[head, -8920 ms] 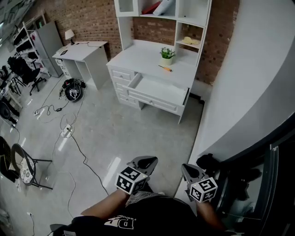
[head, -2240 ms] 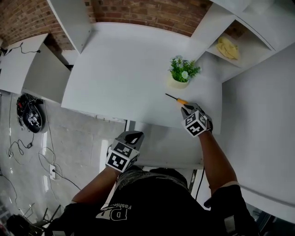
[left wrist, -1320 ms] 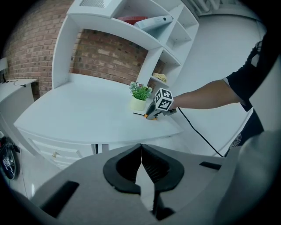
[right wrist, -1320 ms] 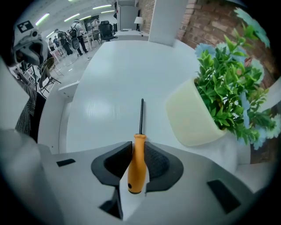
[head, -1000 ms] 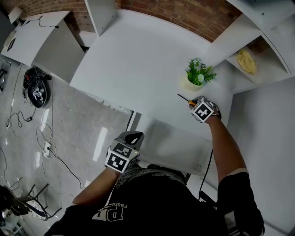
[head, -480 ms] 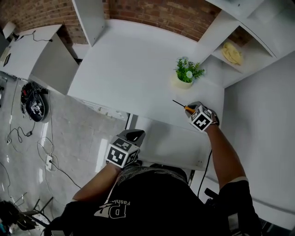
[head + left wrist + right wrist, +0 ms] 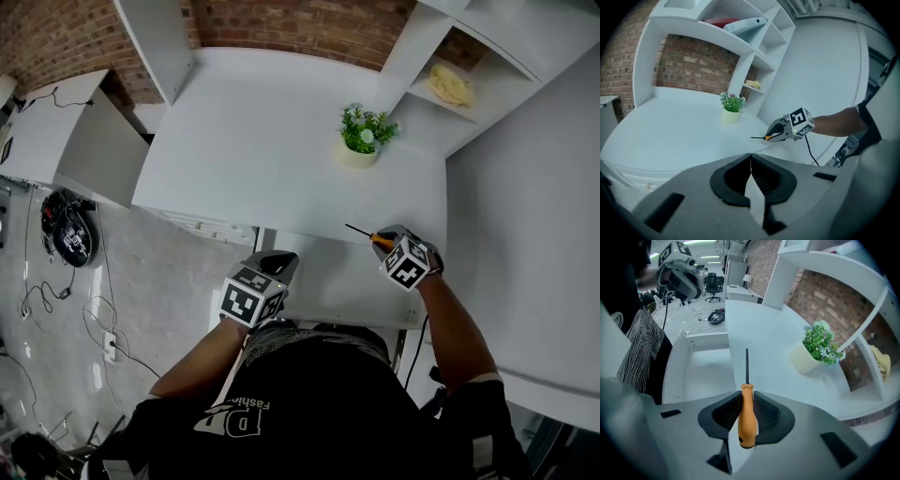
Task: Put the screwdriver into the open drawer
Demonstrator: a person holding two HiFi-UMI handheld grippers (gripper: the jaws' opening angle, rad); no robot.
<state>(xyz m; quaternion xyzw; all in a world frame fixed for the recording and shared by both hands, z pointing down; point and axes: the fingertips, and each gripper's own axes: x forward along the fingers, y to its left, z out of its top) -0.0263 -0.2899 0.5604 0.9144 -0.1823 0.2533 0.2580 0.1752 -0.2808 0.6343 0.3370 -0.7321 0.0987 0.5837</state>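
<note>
My right gripper point(image 7: 382, 242) is shut on the orange handle of the screwdriver point(image 7: 747, 414), whose black shaft point(image 7: 357, 231) points away over the desk's front edge. It hangs above the open white drawer point(image 7: 323, 281) that stands out below the desktop point(image 7: 272, 159). From the left gripper view the right gripper point(image 7: 780, 132) and the screwdriver point(image 7: 761, 138) show in mid-air. My left gripper point(image 7: 281, 264) hovers at the drawer's left side, its jaws shut with nothing between them point(image 7: 750, 176).
A small potted plant point(image 7: 362, 134) stands at the back right of the desktop. A shelf unit point(image 7: 441, 80) with a yellow cloth rises on the right. A grey wall point(image 7: 525, 206) bounds the right. Cables and a round black device point(image 7: 67, 234) lie on the floor, left.
My right gripper has lifted the screwdriver off the desktop and drawn it back toward me, from beside the plant to over the drawer. The left gripper has kept near the drawer's left side.
</note>
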